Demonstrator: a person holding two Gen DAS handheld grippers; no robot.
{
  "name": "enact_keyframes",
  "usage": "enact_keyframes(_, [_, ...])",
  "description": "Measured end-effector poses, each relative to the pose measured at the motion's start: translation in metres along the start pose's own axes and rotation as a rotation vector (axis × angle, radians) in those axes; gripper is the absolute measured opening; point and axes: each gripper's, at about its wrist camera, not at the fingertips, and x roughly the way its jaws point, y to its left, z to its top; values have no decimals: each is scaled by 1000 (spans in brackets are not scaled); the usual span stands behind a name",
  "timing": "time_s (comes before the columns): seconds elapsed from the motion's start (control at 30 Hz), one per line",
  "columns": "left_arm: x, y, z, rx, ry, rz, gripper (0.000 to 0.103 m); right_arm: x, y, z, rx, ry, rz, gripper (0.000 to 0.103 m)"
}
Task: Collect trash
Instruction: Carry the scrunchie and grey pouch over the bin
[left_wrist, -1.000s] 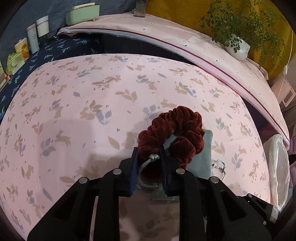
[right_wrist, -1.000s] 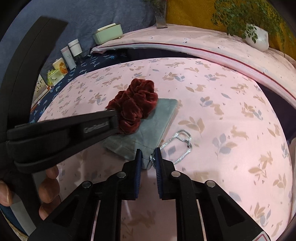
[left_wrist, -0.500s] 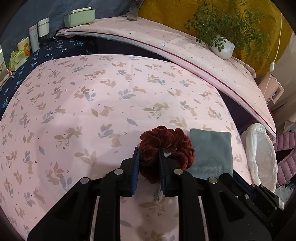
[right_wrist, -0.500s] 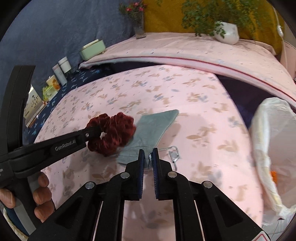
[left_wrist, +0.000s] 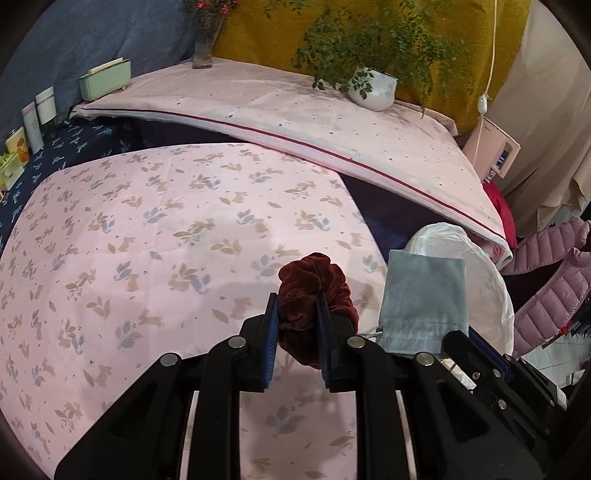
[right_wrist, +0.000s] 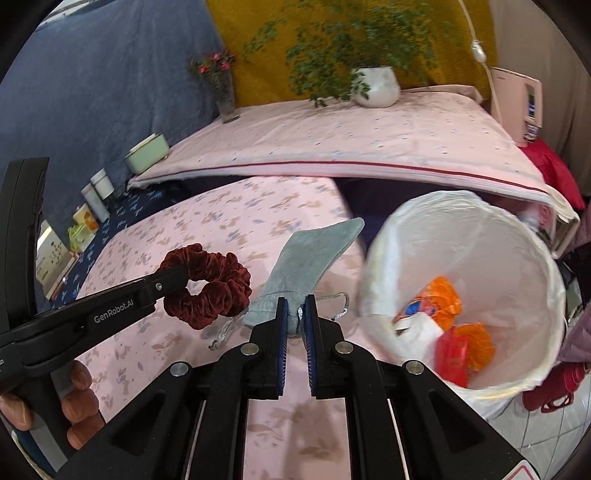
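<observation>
My left gripper (left_wrist: 296, 300) is shut on a dark red velvet scrunchie (left_wrist: 314, 280), which hangs in the air above the pink leaf-print bedspread (left_wrist: 147, 229). The right wrist view shows the same scrunchie (right_wrist: 218, 288) pinched at the tip of the left gripper (right_wrist: 173, 275). My right gripper (right_wrist: 295, 306) is shut on the drawstring end of a grey cloth pouch (right_wrist: 314, 251), lifted off the bed with its silver cord (right_wrist: 338, 306) dangling. The pouch (left_wrist: 424, 295) hangs beside the white-lined trash bin (right_wrist: 461, 280), which holds orange and red wrappers (right_wrist: 443, 317).
A folded pink quilt (left_wrist: 295, 118) lies across the far side with a potted plant (left_wrist: 373, 86), a flower vase (left_wrist: 203, 48) and a green box (left_wrist: 105, 79) on it. Bottles (left_wrist: 37, 118) line the left edge. A pink padded jacket (left_wrist: 546, 280) lies right of the bin.
Both grippers have lifted their loads off the bedspread and carried them right, toward the bin. The bin has come fully into the right wrist view.
</observation>
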Motion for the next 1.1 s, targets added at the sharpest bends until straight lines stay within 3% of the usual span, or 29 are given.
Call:
enact_keyframes(0.7, [24,-155,-2,226,44,-126,19,-61,-139,-7,199,-83,-134,9])
enact_keyframes(0.8, [25,-168,0,237,26,-139,25,-63,-150,-8,211,-85,-142,9])
enact_keyframes(0.87, [24,-175,2,250,4,-129,46,-63,-154,-7,215,-86,-143,9])
enact_keyframes(1.1, [29,-174,2,249,3,-95,48,-58,-154,-3,213,-81,-135,9])
